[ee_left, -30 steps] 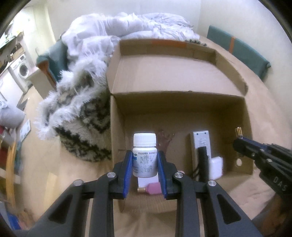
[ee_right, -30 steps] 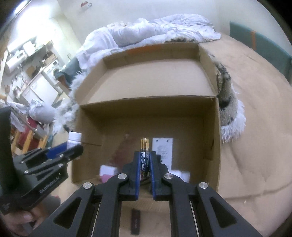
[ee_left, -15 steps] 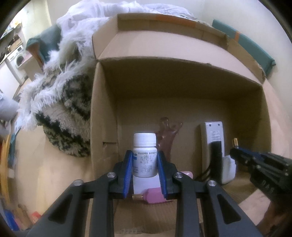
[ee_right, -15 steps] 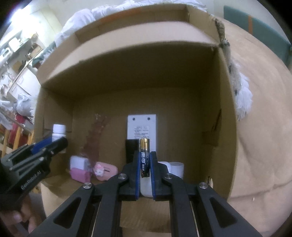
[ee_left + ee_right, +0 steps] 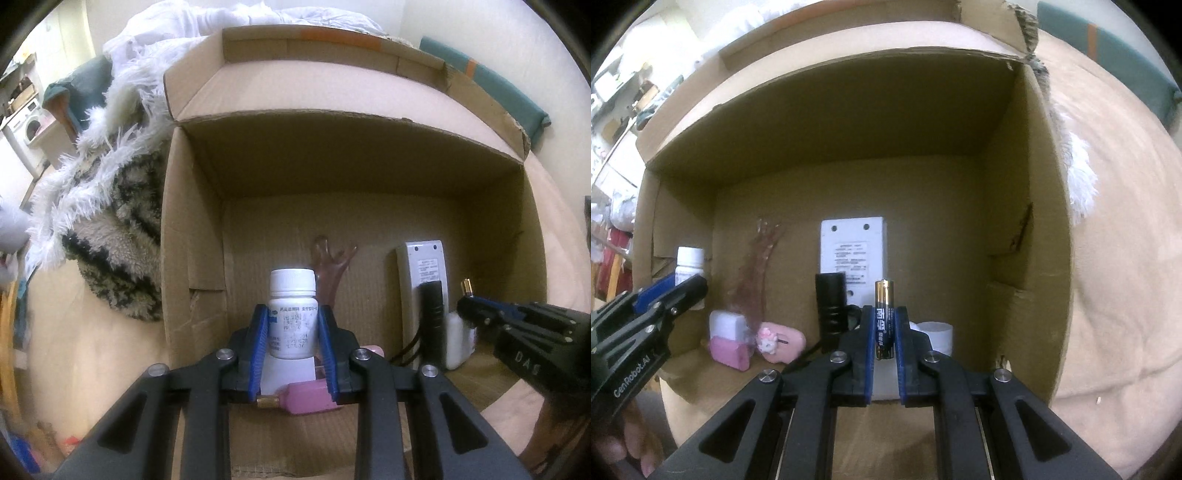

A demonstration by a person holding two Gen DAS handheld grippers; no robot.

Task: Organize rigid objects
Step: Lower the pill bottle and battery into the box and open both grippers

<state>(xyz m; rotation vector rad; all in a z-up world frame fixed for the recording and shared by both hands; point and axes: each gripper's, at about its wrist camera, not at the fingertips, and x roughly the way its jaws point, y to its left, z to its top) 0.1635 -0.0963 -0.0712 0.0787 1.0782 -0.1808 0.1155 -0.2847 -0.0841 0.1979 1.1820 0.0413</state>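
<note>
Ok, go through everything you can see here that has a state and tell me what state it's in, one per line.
Left gripper: shut on the pill bottle.
Pill bottle: upright, capped, held.
Right gripper: shut on the battery.
Battery: upright, held.
Cardboard box: on its side, flaps open.
Power strip: leaning against the back, label facing out.

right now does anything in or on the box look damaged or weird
Yes. The cardboard box has a torn, dented spot on its left wall, and a similar tear on the right wall. A reddish-brown smear runs up the back panel like a stain. Nothing looks spilled.
</note>
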